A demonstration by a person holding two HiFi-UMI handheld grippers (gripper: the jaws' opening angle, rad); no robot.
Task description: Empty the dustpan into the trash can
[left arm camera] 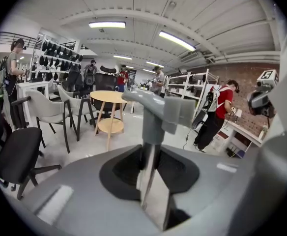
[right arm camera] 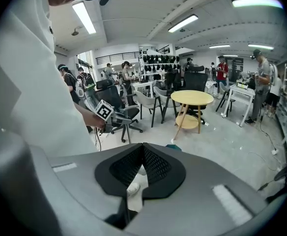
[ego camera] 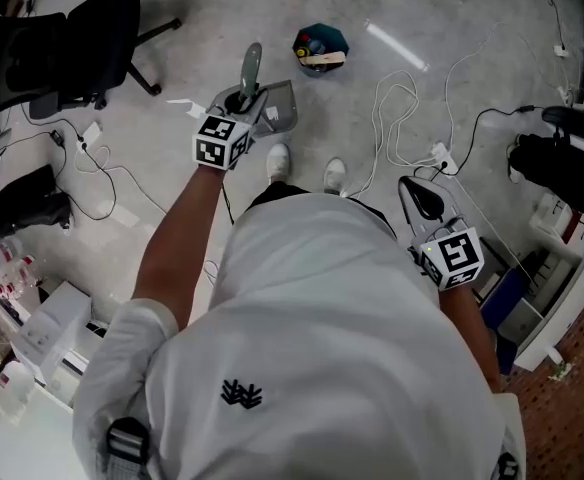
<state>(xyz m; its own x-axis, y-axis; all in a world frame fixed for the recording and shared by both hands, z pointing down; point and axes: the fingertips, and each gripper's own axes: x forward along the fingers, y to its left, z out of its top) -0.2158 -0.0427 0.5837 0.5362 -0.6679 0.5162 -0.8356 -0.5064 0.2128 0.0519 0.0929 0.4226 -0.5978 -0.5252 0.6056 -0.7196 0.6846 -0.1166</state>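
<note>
Bare floor (ego camera: 300, 78) separates dustpan (ego camera: 280, 106) and trash can (ego camera: 320, 46); cables (ego camera: 380, 118) sprawl right, a chair (ego camera: 67, 38) stands left.

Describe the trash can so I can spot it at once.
Start from the person's white shoes on the grey floor and look ahead, past the dustpan held in the left gripper. The trash can stands there: a small, round, dark teal bin with rubbish inside, unlike the loose white cables to its right.

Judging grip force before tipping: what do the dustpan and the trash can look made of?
The dustpan looks like moulded plastic, matte grey, its handle smooth and rounded. The trash can is probably plastic too, dark teal; too small to be sure.
</note>
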